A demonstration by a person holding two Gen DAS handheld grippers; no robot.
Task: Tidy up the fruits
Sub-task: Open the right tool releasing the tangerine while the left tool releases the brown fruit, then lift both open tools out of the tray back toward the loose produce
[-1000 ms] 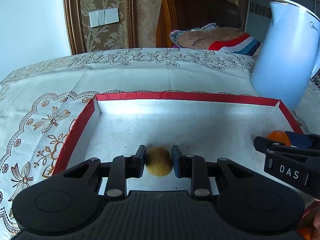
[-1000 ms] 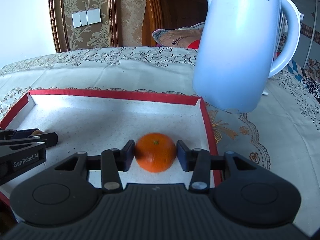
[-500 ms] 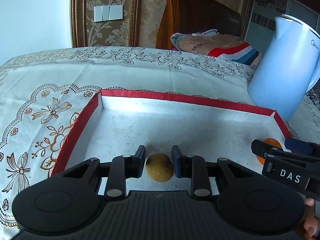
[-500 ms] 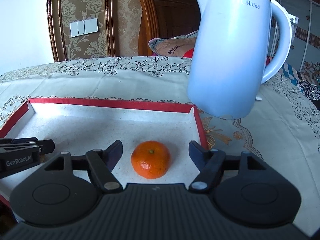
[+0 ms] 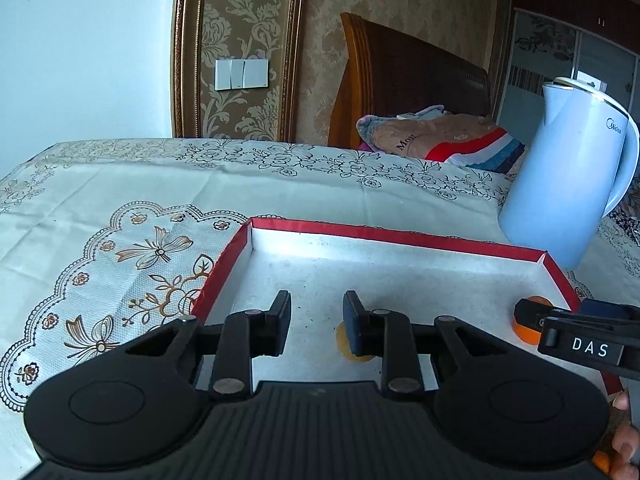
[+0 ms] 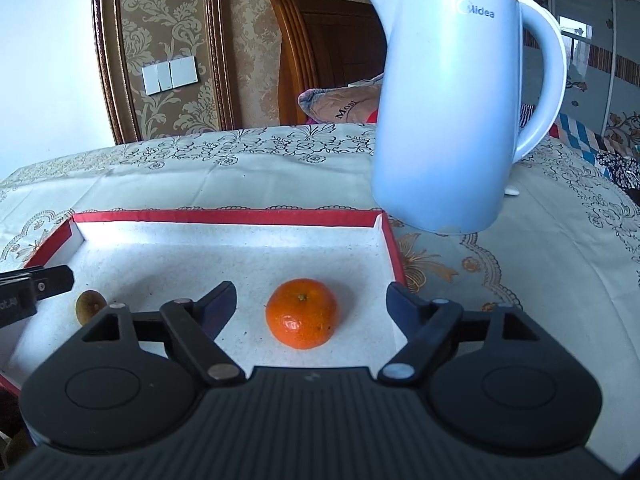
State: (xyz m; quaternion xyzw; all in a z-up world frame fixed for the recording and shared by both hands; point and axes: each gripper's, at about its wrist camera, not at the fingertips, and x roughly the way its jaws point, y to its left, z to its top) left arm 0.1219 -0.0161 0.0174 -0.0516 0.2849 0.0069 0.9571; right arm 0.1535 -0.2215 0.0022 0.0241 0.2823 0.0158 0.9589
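Between my right gripper's [image 6: 310, 300] wide-spread, empty fingers the mandarin [image 6: 302, 313] sits free in the red-rimmed tray [image 6: 224, 216], light, round, soft-skinned, best pinched gently across its middle, while my left gripper [image 5: 316, 322], parted and empty, hovers above the small brown fruit [image 5: 347, 344] behind its right finger.

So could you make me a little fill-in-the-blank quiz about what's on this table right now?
1. The orange lies inside the ____-rimmed tray.
2. The right gripper has its jaws ____, not touching the orange.
3. The small brown fruit lies to the ____ of the orange in the right wrist view.
4. The pale blue kettle stands ____ the tray, on the tablecloth.

Missing words: red; open; left; outside
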